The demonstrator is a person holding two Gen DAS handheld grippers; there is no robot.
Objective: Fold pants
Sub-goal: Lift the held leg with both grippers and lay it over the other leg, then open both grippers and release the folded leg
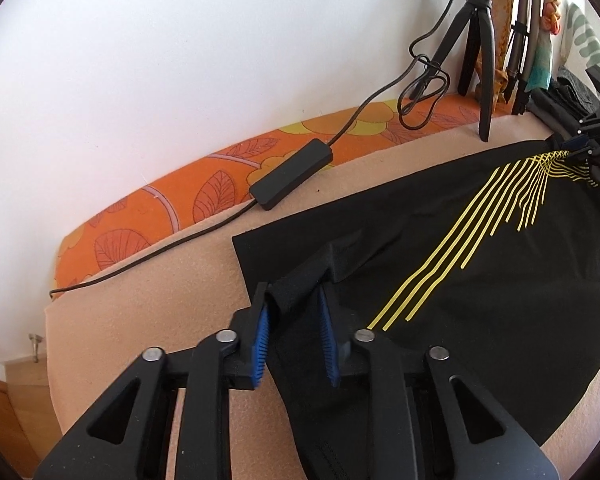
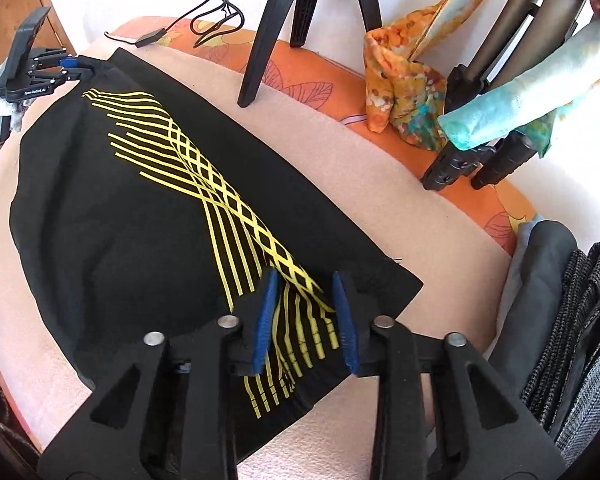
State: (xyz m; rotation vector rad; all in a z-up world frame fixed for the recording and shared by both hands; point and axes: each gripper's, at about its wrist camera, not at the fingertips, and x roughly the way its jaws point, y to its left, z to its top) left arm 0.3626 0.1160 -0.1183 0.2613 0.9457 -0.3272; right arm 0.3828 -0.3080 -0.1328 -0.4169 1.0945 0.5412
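Observation:
Black pants [image 1: 480, 264] with yellow stripes lie spread on a beige blanket [image 1: 148, 304]. In the left wrist view my left gripper [image 1: 294, 300] has its blue pads either side of a raised fold of the black cloth at one end; the jaws stand apart. In the right wrist view my right gripper [image 2: 306, 284] straddles the striped cloth [image 2: 204, 184] at the other end, jaws apart, fabric bunched between the pads. The left gripper shows far off in the right wrist view [image 2: 66, 66], the right one far off in the left wrist view [image 1: 580, 148].
A tripod [image 1: 480, 40] with a cable and black adapter box [image 1: 292, 174] stands at the wall on an orange patterned cover [image 1: 160, 208]. Folded grey clothes [image 2: 572, 320] lie at the right. Colourful cloths [image 2: 408, 88] and poles lean behind.

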